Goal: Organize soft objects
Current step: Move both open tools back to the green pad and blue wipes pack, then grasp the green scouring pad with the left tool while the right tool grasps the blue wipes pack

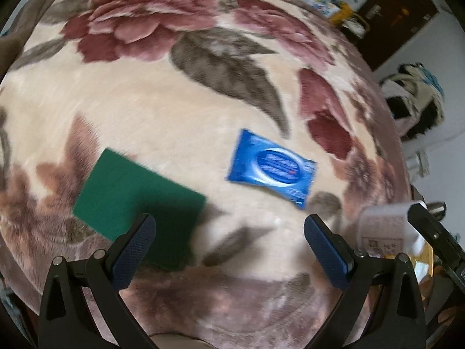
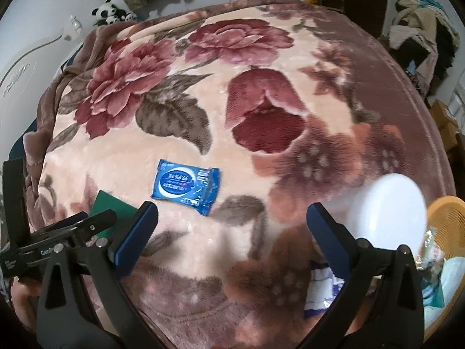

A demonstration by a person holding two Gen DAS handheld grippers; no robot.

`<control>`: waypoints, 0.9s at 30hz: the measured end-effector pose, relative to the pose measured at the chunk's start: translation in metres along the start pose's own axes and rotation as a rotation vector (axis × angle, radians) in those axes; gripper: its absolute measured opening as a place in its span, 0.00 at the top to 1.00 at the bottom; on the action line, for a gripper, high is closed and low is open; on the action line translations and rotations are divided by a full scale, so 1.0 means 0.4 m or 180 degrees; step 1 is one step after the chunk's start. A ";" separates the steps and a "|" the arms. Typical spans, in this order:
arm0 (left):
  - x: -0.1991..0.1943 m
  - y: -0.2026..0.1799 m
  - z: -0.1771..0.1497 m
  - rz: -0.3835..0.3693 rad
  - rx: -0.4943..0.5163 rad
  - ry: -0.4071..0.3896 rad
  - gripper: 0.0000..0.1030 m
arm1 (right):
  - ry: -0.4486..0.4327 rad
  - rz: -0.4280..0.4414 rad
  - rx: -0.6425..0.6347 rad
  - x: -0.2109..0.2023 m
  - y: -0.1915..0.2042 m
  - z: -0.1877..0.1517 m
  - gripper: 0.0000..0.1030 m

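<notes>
A blue wet-wipe pack (image 1: pixel 271 167) lies flat on the flowered blanket; it also shows in the right wrist view (image 2: pixel 186 186). A green sponge pad (image 1: pixel 136 203) lies to its left, also seen in the right wrist view (image 2: pixel 112 213). My left gripper (image 1: pixel 229 232) is open and empty, hovering just before the pad and the pack. My right gripper (image 2: pixel 232 221) is open and empty; a white blurred object (image 2: pixel 388 212) is by its right finger. The right gripper's body shows in the left wrist view (image 1: pixel 436 238) beside a white pack (image 1: pixel 383 226).
An orange basket (image 2: pixel 444 215) with several packets stands at the right bed edge. A white-blue packet (image 2: pixel 321 290) lies under my right gripper. The flowered blanket (image 2: pixel 261 58) covers the bed. Clothes pile (image 2: pixel 421 26) and panda toys (image 2: pixel 112 11) are beyond the bed.
</notes>
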State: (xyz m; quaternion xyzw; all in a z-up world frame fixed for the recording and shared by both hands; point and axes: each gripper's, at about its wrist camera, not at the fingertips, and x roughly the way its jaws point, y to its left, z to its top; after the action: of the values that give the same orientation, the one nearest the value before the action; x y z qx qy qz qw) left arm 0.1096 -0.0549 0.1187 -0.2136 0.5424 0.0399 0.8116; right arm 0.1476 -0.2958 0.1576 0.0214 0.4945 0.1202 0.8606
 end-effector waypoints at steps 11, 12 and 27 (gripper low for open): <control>0.089 0.151 0.010 0.0266 -0.0662 0.0148 0.01 | 0.0274 0.0121 -0.0272 0.163 0.070 0.022 0.00; 0.098 0.161 0.011 0.0304 -0.0710 0.0165 0.01 | 0.0298 0.0124 -0.0291 0.176 0.076 0.023 0.00; 0.215 0.171 0.072 0.0870 -0.0984 0.0304 0.01 | 0.0531 0.0220 -0.0710 0.391 0.162 0.080 0.00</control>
State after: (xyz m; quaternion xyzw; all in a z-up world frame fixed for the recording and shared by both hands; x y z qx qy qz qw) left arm 0.1494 0.0038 0.0301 -0.2616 0.5915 0.2221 0.7296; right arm 0.2384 -0.1946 0.0515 -0.0675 0.5468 0.2054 0.8089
